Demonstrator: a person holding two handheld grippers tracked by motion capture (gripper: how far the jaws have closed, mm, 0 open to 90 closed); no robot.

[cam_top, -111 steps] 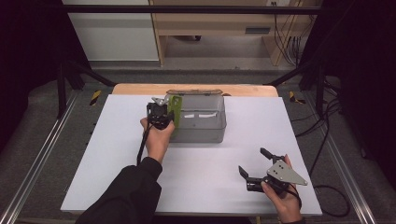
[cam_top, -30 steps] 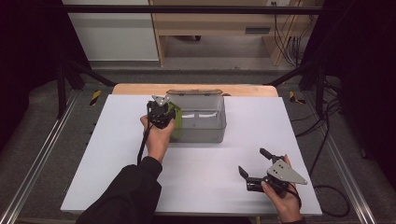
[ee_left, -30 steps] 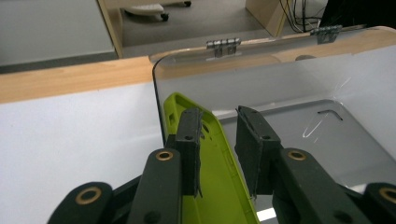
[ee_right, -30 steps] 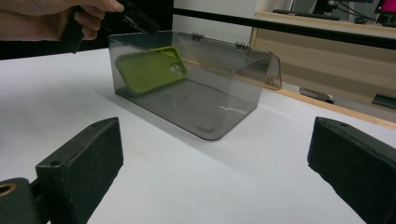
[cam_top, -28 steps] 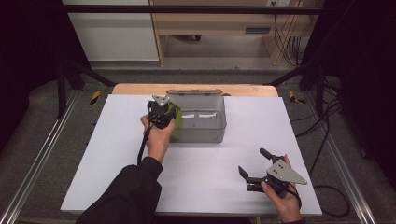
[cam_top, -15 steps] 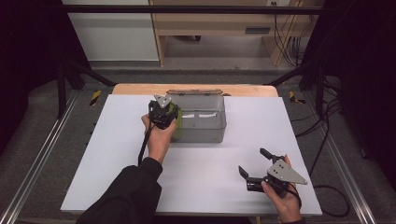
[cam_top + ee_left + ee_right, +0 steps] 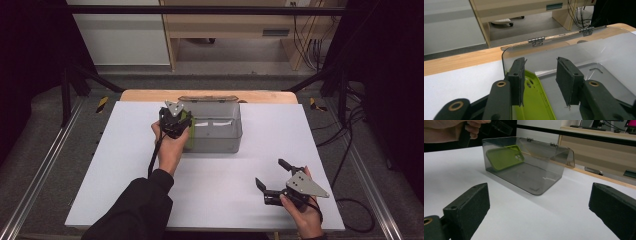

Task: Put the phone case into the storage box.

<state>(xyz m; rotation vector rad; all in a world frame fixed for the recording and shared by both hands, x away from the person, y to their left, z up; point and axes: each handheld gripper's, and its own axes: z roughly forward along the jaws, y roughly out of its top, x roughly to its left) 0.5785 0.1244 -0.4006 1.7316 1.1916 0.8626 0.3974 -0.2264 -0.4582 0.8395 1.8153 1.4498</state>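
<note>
left gripper (image 7: 539, 82) jaws apart over lime-green plastic phone case (image 7: 534, 100) leaning inside clear smoky plastic box (image 7: 599, 55); right gripper (image 7: 272, 177) agape, far.

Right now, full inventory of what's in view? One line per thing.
Clear box: 1, smoky transparent, hinged lid open, far middle of the table.
Phone case: 1, lime green, inside the box, leaning at its left end.
Table: 1, white top with a wooden far edge.
Desk: 1, light wood, on the floor beyond the table.
Cables: several, black, on the floor to the right.
Left gripper: 1, black, jaws open over the box's left end above the case.
Right gripper: 1, black, jaws wide open, near right of the table.
</note>
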